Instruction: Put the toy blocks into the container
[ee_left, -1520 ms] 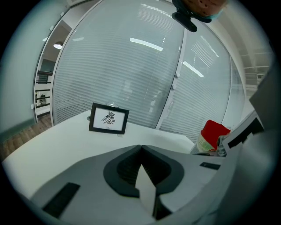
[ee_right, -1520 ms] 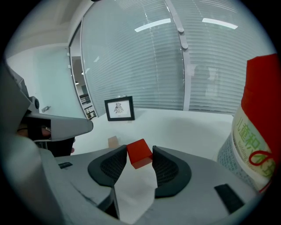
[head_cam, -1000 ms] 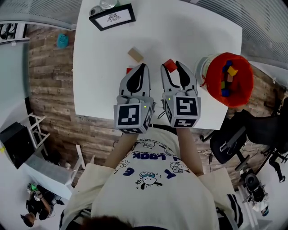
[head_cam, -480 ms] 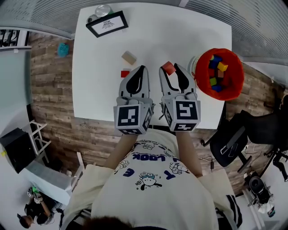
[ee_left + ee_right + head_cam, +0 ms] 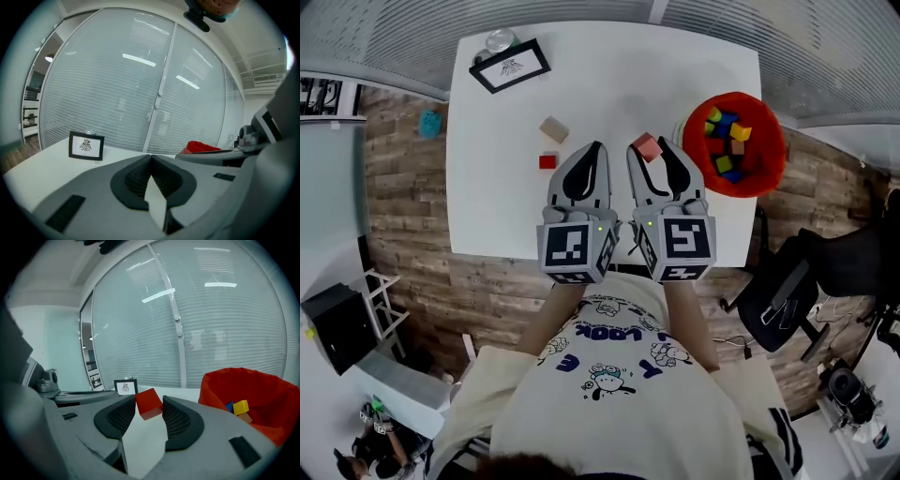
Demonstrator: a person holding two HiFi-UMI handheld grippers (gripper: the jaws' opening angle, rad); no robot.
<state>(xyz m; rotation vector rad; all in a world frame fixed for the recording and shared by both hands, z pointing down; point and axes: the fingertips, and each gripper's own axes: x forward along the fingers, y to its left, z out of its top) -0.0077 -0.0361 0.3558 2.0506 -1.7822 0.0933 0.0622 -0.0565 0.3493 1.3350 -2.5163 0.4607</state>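
between the jaws of the right hand-held gripper (image 5: 650, 150), clear of the counter (image 5: 609, 66), a red block (image 5: 149, 403) sits pinched and tilted. we judge it best to carry it level to the right until it hangs over the red container (image 5: 769, 141), and to spread the jaws only there. the left hand-held gripper (image 5: 150, 157) is closed on nothing. against a second ago, both have lifted and the container lies nearer. a tan block (image 5: 553, 128) and a small red block (image 5: 547, 161) remain on the counter.
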